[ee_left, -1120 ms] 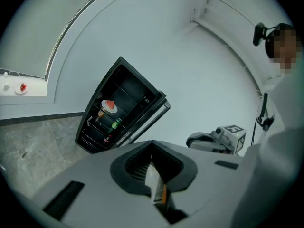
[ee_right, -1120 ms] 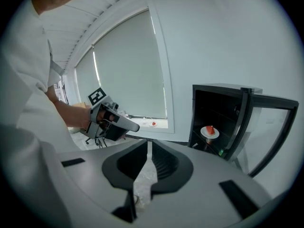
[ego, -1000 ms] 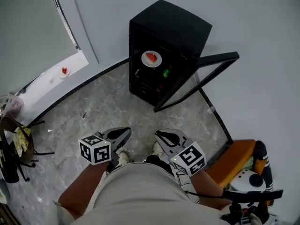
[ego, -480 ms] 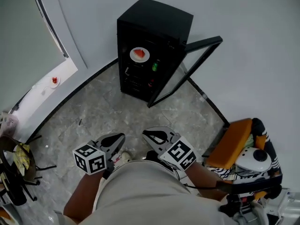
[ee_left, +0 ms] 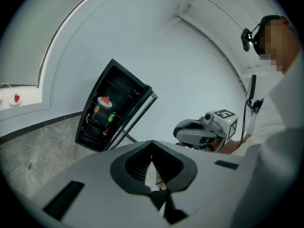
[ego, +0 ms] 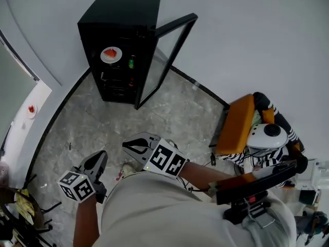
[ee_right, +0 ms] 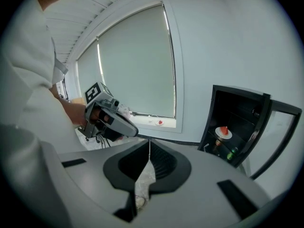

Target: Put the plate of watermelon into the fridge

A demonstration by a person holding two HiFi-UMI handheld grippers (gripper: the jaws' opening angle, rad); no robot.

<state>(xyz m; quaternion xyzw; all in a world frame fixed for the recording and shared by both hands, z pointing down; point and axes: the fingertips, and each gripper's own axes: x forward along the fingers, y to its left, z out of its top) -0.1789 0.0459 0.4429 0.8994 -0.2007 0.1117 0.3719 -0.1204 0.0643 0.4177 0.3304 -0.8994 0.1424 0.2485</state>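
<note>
Even, soft daylight comes from the window; shadows are faint; both gripper views bend strongly toward dark round edges

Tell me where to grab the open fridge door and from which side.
Grip the fridge door on its free edge, opposite the hinge, coming from the room side. It stands swung wide from the fridge, leaving that thin black frame exposed on both faces; the glass likely offers no hold.
</note>
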